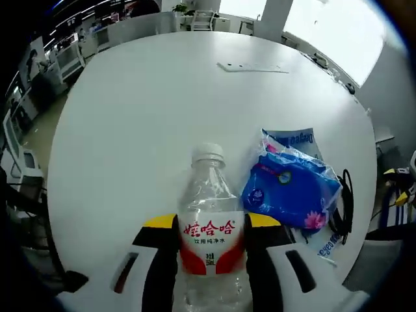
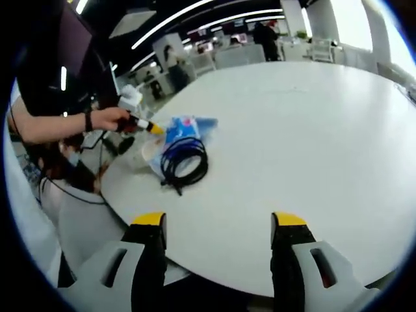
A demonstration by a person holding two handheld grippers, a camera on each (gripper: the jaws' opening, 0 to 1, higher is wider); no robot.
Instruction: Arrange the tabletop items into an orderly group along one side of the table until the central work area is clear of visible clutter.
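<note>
Where the left gripper view looks down its own yellow-tipped black jaws, the left gripper (image 1: 211, 244) is pinching a clear plastic water bottle (image 1: 209, 234) by its red-and-white label, the bottle upright between the jaws with its ribbed white cap toward the middle of the smooth, round white desk (image 1: 156, 110). Just to the right of the bottle lies a crinkled blue plastic pack (image 1: 291, 188) printed with a pink flower, and a loop of black cable (image 1: 346, 205) sits against its far side near the desk edge. The right gripper view shows the same corner from across the desk: the blue pack (image 2: 188, 127) with the cable (image 2: 185, 162) coiled in glossy black rings on a clear plastic sheet, and beside them a person's hand (image 2: 110, 119) (a dark band on the wrist) holding the left gripper (image 2: 140, 122) at the desk's rim. The right gripper (image 2: 219, 224) hangs over bare desk (image 2: 312, 123) with its jaws spread wide and nothing between them.
</note>
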